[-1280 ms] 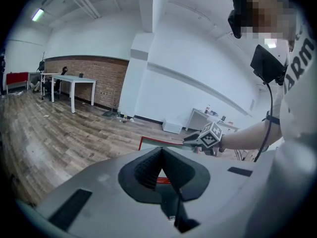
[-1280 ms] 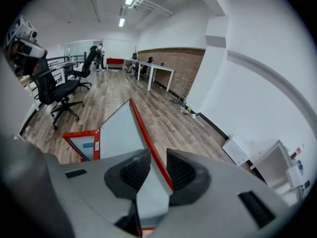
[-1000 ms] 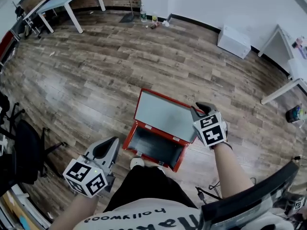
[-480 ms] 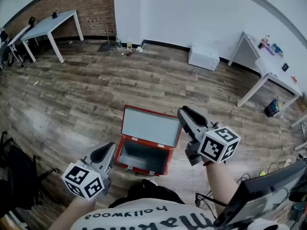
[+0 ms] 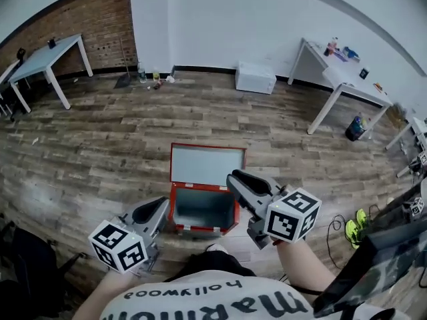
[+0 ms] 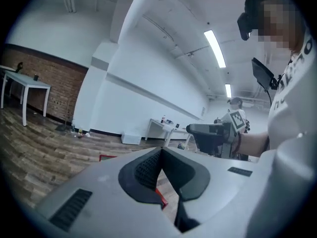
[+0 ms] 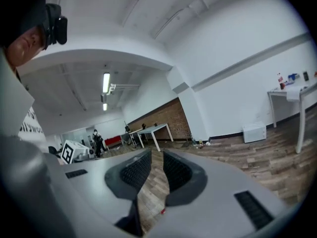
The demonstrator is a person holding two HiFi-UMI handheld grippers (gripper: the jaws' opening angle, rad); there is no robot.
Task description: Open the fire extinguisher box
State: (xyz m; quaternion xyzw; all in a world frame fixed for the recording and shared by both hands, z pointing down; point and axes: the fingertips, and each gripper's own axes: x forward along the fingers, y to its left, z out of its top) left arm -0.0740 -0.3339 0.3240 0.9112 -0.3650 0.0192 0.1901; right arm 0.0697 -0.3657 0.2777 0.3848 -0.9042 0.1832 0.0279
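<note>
Looking first at the red fire extinguisher box (image 5: 203, 212), sitting on the wooden floor (image 5: 100, 145) just ahead of the person's shoe (image 5: 215, 249) and between the two tools. Finding its lid (image 5: 205, 165) swung fully back and lying on the side away from the person, pale inner face up, with the inside showing as a bare grey hollow and no extinguisher visible. Judging the opening as done, with nothing of the task appearing left to do. Noting the left tool (image 5: 159, 209) hanging just beside the box's left wall, seemingly not touching it, jaws pressed together on nothing. Noting the right tool (image 5: 235, 179) hovering over the box's right edge, seemingly clear of box and lid, jaws standing slightly spread with only floor showing through the gap. Spotting, further out, a white tabletop (image 5: 340, 72) carrying bottles, a small white cabinet (image 5: 255, 77) against the wall, and a brick wall (image 5: 100, 25) at the far left.
</note>
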